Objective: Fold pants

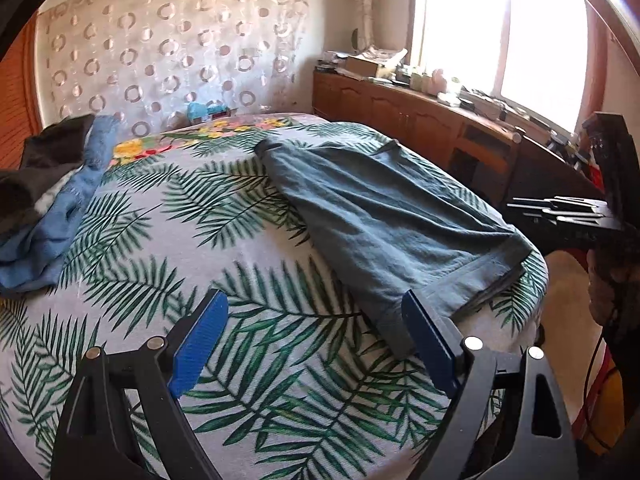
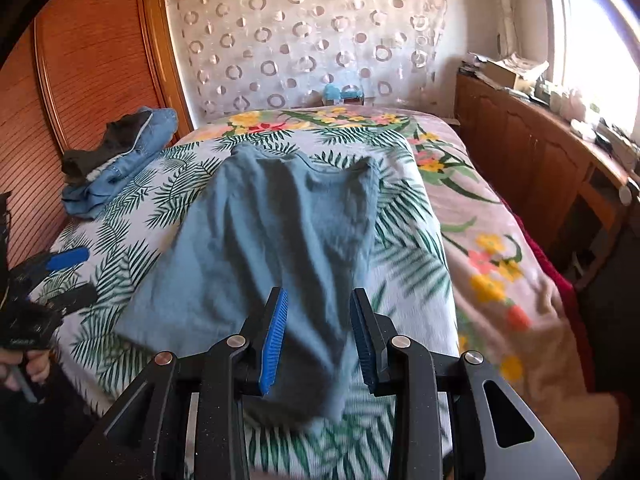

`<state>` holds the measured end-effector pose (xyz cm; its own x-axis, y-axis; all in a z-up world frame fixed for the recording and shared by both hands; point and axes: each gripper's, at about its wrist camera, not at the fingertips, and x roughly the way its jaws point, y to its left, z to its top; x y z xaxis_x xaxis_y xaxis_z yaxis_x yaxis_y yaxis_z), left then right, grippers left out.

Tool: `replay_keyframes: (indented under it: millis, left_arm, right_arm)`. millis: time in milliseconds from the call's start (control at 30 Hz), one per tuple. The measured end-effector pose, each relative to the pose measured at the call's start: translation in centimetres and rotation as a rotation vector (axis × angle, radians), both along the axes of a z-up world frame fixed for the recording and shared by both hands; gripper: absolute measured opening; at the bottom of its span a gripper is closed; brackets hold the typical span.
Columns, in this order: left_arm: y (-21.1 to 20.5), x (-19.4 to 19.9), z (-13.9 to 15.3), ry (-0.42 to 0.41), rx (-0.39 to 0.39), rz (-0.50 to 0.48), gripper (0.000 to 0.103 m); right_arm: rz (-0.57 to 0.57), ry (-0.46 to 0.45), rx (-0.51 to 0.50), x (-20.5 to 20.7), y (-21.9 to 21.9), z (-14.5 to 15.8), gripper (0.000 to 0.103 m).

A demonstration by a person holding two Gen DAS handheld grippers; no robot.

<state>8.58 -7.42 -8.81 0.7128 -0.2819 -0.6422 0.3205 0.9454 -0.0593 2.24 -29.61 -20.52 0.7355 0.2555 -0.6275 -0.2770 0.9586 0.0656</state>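
Observation:
Grey-blue pants (image 1: 380, 208) lie folded lengthwise on the palm-leaf sheet (image 1: 200, 220), with the hem end toward me. My left gripper (image 1: 312, 300) is open wide over the sheet. Its right finger (image 1: 424, 336) stands at the near hem corner, and nothing is between the pads. In the right wrist view the pants (image 2: 272, 232) run away from me. My right gripper (image 2: 319, 294) hovers over their near end with the jaws partly apart. Cloth shows in the gap below them, and the pads are not pressing on it. Each gripper also shows in the other view: the right gripper (image 1: 560, 210) and the left gripper (image 2: 74, 276).
A pile of blue and dark clothes (image 2: 116, 160) sits at the bed's far left. A floral blanket (image 2: 480, 240) covers the right side of the bed. Wooden cabinets (image 1: 400, 112) with clutter run along the window wall. A wooden wardrobe (image 2: 80, 60) stands on the left.

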Motion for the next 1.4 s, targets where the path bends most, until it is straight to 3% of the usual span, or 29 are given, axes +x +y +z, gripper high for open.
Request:
replay_keyframes:
  millis: [300, 600, 1000, 1067, 1167, 1300, 1400]
  left_arm:
    - [-2.6, 0.4, 0.7, 0.006, 0.007, -0.062, 0.089]
    - [-4.0, 0.6, -1.0, 0.056, 0.059, -0.081, 0.089]
    - [-3.4, 0.6, -2.1, 0.092, 0.054, -0.072, 0.088]
    - [-3.6, 0.5, -2.2, 0.102, 0.042, -0.094, 0.071]
    - [-3.9, 0.2, -1.8, 0.108, 0.02, -0.131, 0.056]
    - [-4.4, 0.0, -1.8, 0.115, 0.022, -0.158, 0.039]
    - [-4.6, 0.0, -2.0, 0.122, 0.036, -0.165, 0.027]
  right_arm:
    - [-0.036, 0.008, 0.037, -2.7, -1.2, -0.5, 0.034]
    - [-0.031, 0.023, 0.041, -2.7, -0.5, -0.8, 0.034]
    - [-0.019, 0.045, 0.047, -1.8, -0.2, -1.2, 0.033]
    - [-0.018, 0.05, 0.045, -1.6, 0.0, -1.3, 0.033]
    - [-0.007, 0.049, 0.039, -1.7, 0.3, -1.2, 0.027]
    - [0.018, 0.033, 0.01, -1.9, 0.9, -0.9, 0.014]
    - [0.027, 0.011, 0.013, -2.2, 1.0, -0.2, 0.012]
